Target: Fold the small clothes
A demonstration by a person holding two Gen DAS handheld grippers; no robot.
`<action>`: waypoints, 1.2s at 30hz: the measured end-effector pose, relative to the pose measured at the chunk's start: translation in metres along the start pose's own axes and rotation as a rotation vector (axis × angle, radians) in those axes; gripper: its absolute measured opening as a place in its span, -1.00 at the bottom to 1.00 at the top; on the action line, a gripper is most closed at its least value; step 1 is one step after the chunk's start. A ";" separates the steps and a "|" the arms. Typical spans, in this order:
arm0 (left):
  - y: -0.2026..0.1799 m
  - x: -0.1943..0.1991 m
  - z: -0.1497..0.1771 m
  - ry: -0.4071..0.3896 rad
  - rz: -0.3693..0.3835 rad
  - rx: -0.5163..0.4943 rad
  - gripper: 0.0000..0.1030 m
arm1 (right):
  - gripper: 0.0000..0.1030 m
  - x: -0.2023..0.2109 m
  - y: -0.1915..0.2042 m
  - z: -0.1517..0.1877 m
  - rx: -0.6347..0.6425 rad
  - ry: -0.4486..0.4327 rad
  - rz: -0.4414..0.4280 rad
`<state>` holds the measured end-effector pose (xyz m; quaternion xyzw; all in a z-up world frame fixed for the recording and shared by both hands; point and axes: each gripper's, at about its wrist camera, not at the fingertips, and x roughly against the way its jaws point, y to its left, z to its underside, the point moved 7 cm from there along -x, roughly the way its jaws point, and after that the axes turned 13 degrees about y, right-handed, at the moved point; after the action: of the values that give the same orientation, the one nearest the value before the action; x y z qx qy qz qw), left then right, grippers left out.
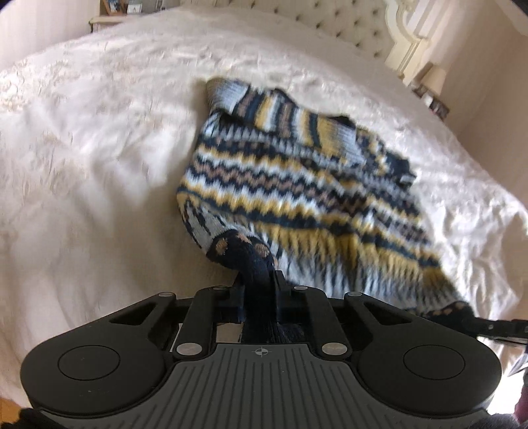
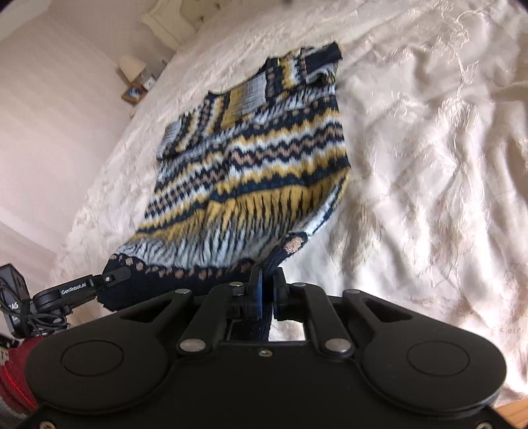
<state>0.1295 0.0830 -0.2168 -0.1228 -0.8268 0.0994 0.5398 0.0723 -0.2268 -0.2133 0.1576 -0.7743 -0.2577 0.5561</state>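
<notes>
A small knitted sweater [image 1: 297, 184] with navy, yellow, pale blue and tan zigzag bands lies on a white bedspread [image 1: 99, 165], its hem end lifted off the bed. My left gripper [image 1: 260, 277] is shut on one corner of the navy hem, which bunches between the fingers. The right wrist view shows the same sweater [image 2: 250, 158], with my right gripper [image 2: 268, 277] shut on the other hem corner. Each gripper also appears in the other's view: the right gripper [image 1: 488, 325] at the far right edge, the left gripper [image 2: 109, 280] at the left. The hem hangs stretched between them.
A tufted headboard [image 1: 346, 23] stands at the far end of the bed. A bedside table with a lamp [image 2: 132, 66] and picture frames is by the wall. A dark device with cables [image 2: 13, 303] and a red sleeve [image 2: 16, 373] are at the near left.
</notes>
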 end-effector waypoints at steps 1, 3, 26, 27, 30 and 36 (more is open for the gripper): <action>-0.002 0.004 -0.005 -0.013 0.005 -0.003 -0.71 | -0.75 0.002 0.001 -0.003 -0.006 -0.010 -0.006; -0.005 0.011 -0.014 -0.030 0.009 -0.010 -0.71 | -0.75 0.007 0.002 -0.010 -0.008 -0.030 -0.007; 0.035 -0.015 0.011 0.119 -0.030 0.022 -0.31 | -0.74 -0.006 0.008 -0.033 -0.026 -0.005 0.016; 0.036 -0.018 0.017 0.130 -0.033 0.030 -0.31 | -0.74 -0.008 0.006 -0.030 -0.028 0.005 0.022; 0.039 -0.024 0.031 0.143 -0.036 0.054 -0.25 | -0.74 -0.012 0.001 -0.022 -0.032 0.033 0.036; 0.040 -0.043 0.034 0.171 -0.024 0.071 -0.13 | -0.73 -0.014 0.000 -0.016 -0.020 0.062 0.053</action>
<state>0.1185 0.1061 -0.2799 -0.1016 -0.7752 0.1115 0.6135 0.0917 -0.2229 -0.2207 0.1393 -0.7578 -0.2458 0.5881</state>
